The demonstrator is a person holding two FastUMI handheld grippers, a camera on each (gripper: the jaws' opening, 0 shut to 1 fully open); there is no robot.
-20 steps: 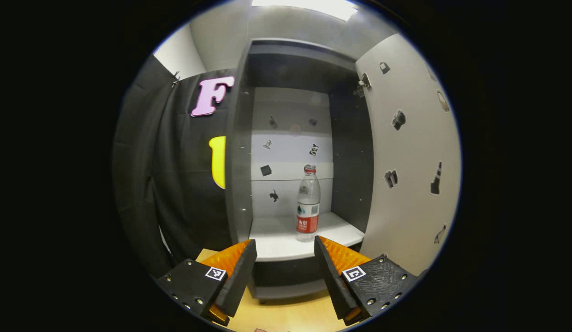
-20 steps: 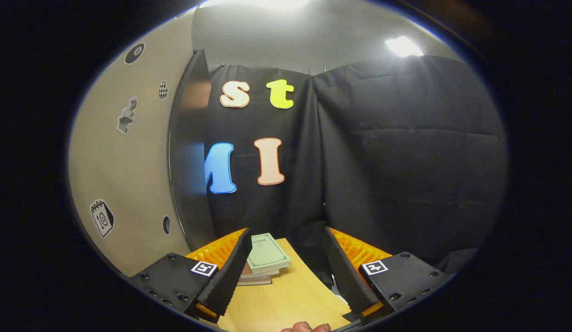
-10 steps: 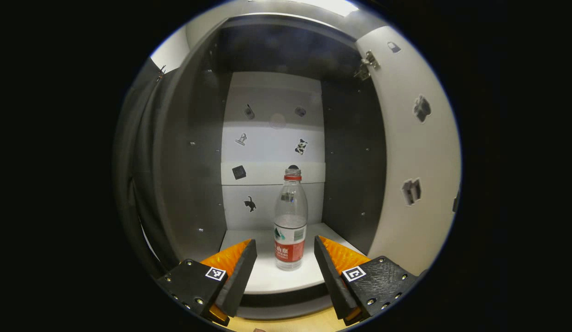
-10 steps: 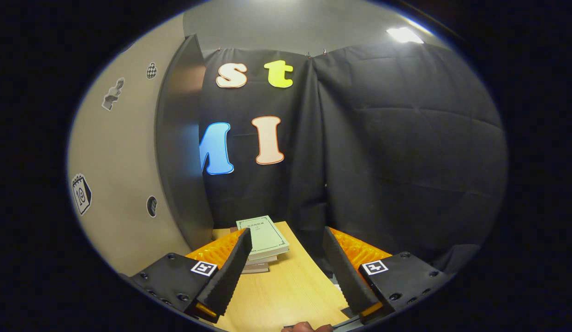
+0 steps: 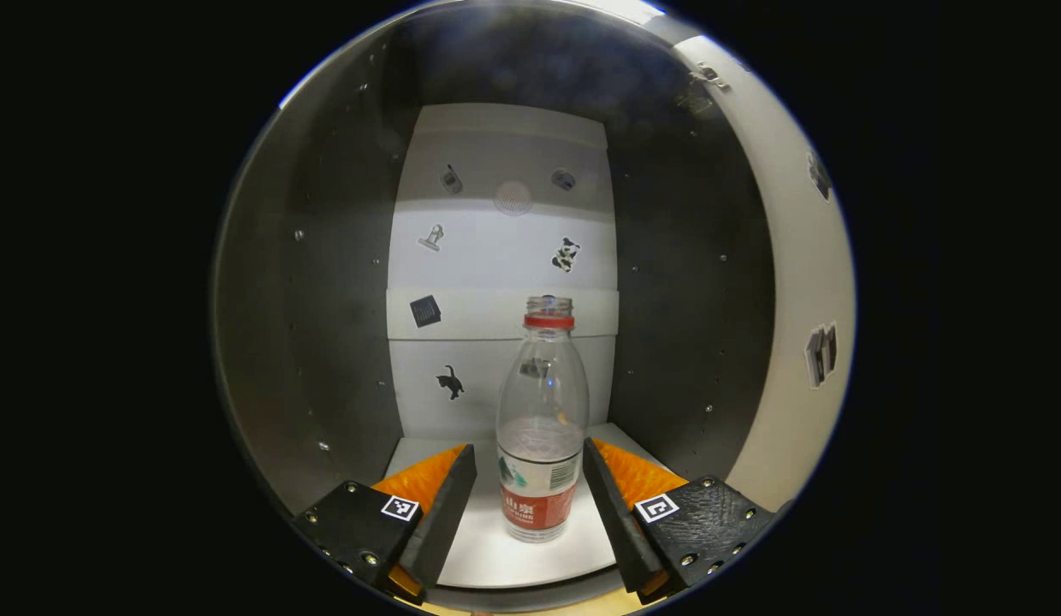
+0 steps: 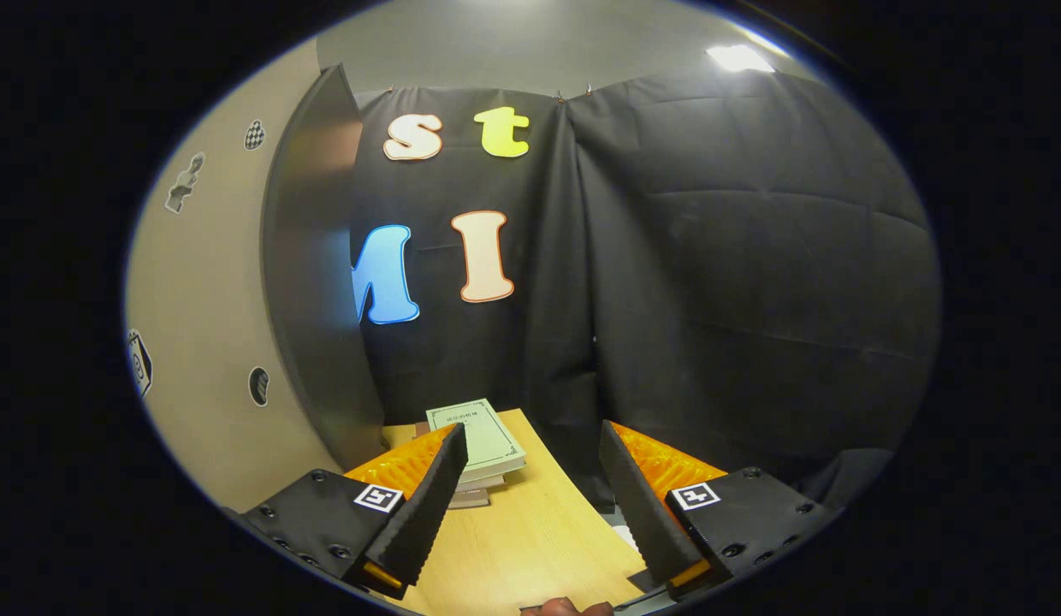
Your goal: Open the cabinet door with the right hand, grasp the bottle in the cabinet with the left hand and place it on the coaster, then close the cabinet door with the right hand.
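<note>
Bottle (image 5: 541,428) now btwn open left claw (image 5: 527,496) fingers, closer than before.

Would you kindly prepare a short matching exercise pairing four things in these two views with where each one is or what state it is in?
Things:
1. bottle
2. left gripper
3. books
4. cabinet door

Places or states:
A. swung open
B. stacked on the wooden table
C. upright on the cabinet shelf
D. open, fingers either side of the bottle

Pairs: 1-C, 2-D, 3-B, 4-A
</note>
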